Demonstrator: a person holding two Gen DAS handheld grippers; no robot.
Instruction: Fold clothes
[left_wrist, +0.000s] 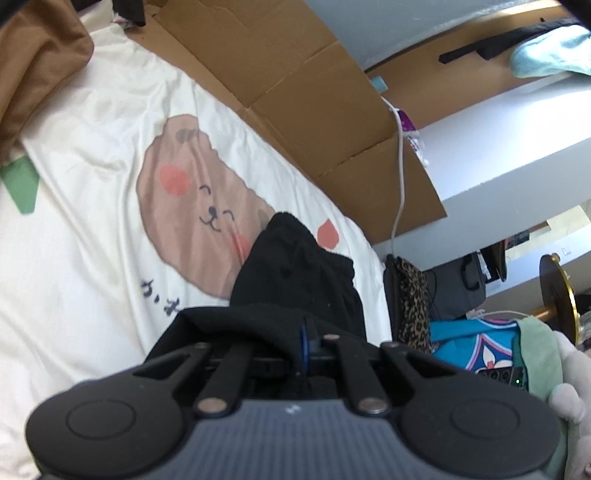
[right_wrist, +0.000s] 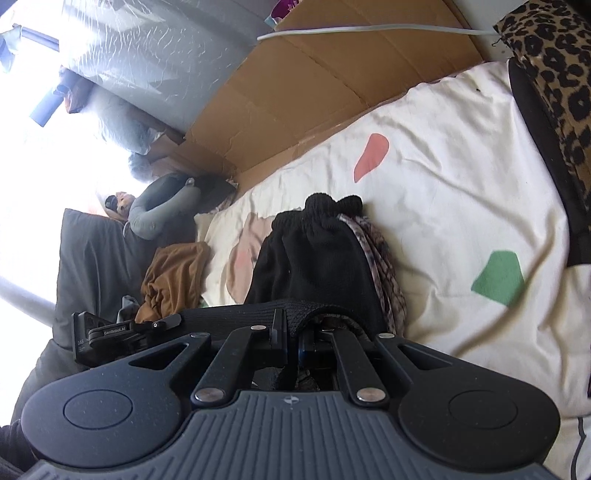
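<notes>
- Your left gripper (left_wrist: 301, 341) is clamped on a fold of the black garment (left_wrist: 295, 266); the cloth drapes over the fingers, so you see the linkage drawn together more than the tips themselves.
- From the left wrist view, the black garment hangs or bunches forward from the gripper over the bed's cream duvet (left_wrist: 92, 147), covering the lower edge of the printed brown bear face (left_wrist: 199, 199).
- Your right gripper (right_wrist: 295, 332) is likewise closed on the black garment (right_wrist: 314, 254), pinching a ribbed hem that stretches across the fingers toward the left.
- In the right wrist view the garment's gathered end points away from you, and a patterned grey-brown fabric (right_wrist: 380, 266) peeks out along its right edge, touching it.
- The other gripper's body (right_wrist: 110, 332), lettered in white, shows at the left of the right wrist view, close beside your right one.
- A tan-brown garment (right_wrist: 173, 284) lies crumpled on the bed to the left of the black one; it shows again in the upper left corner of the left wrist view (left_wrist: 40, 55).
- Flattened cardboard (left_wrist: 295, 92) runs along the far side of the bed against the wall, with a white cable (left_wrist: 400, 166) hanging down over it.
- A leopard-print cloth (right_wrist: 554, 81) sits at the bed's right edge.
- The duvet (right_wrist: 461, 184) carries a pink patch (right_wrist: 371, 157) and a green patch (right_wrist: 498, 278), both apart from the black garment.
</notes>
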